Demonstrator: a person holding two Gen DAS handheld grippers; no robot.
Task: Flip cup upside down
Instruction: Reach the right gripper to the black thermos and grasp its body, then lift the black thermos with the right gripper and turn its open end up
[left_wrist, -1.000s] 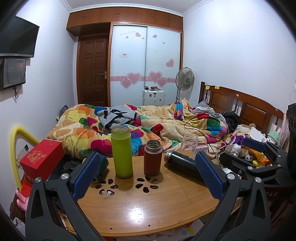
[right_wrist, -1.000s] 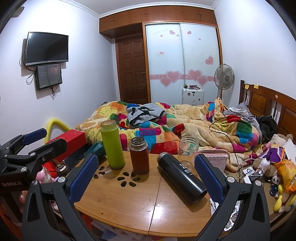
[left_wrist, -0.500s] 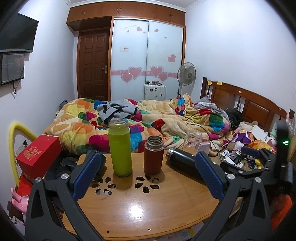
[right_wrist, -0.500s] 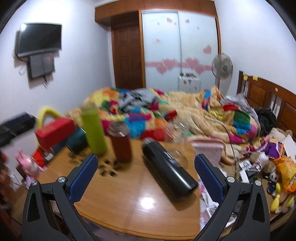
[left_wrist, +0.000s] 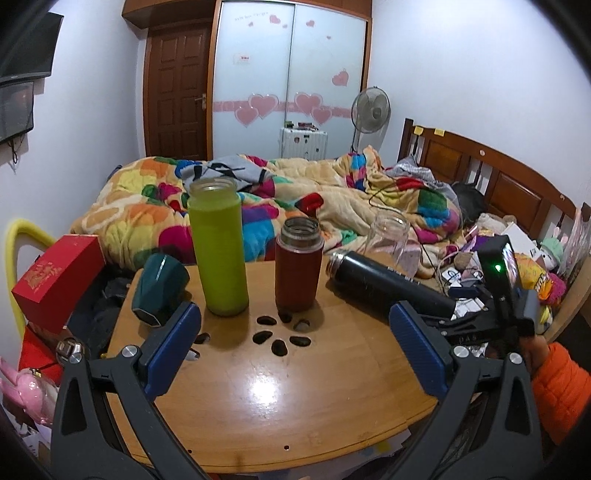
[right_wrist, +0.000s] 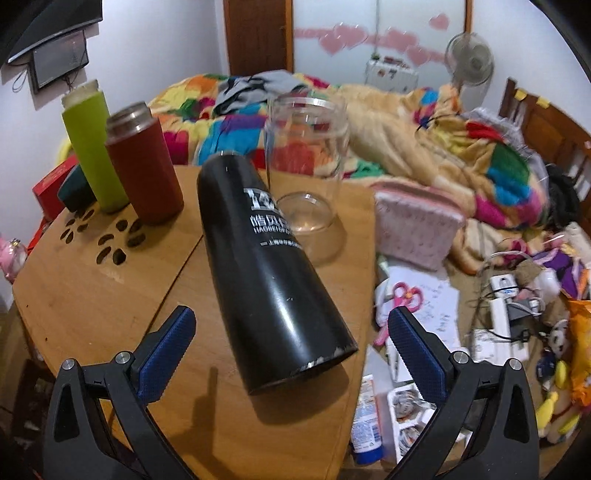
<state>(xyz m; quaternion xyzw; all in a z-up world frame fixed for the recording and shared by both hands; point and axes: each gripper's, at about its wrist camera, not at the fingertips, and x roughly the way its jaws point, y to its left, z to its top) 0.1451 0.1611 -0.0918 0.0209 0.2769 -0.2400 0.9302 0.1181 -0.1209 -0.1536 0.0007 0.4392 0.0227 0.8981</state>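
Note:
A black flask (right_wrist: 266, 266) lies on its side on the round wooden table (right_wrist: 92, 295), its base toward my right gripper (right_wrist: 291, 347), which is open with the base end between its blue pads, not touching. The flask also shows in the left wrist view (left_wrist: 388, 282). An upright clear glass cup (right_wrist: 306, 162) stands just behind it. A red-brown flask (left_wrist: 298, 264) and a tall green bottle (left_wrist: 218, 245) stand upright, mouths up. A dark green cup (left_wrist: 159, 286) lies tipped at the table's left edge. My left gripper (left_wrist: 291, 350) is open and empty above the table's front.
A pink pouch (right_wrist: 417, 225), scissors (right_wrist: 402, 295), papers and cables lie right of the table. A red box (left_wrist: 55, 277) sits to the left. A bed with a colourful quilt (left_wrist: 295, 199) is behind. The right gripper's body (left_wrist: 498, 310) shows at right in the left wrist view.
My right gripper has moved forward and down toward the black flask's base, so the flask now fills its view. My left gripper has moved slightly closer to the table.

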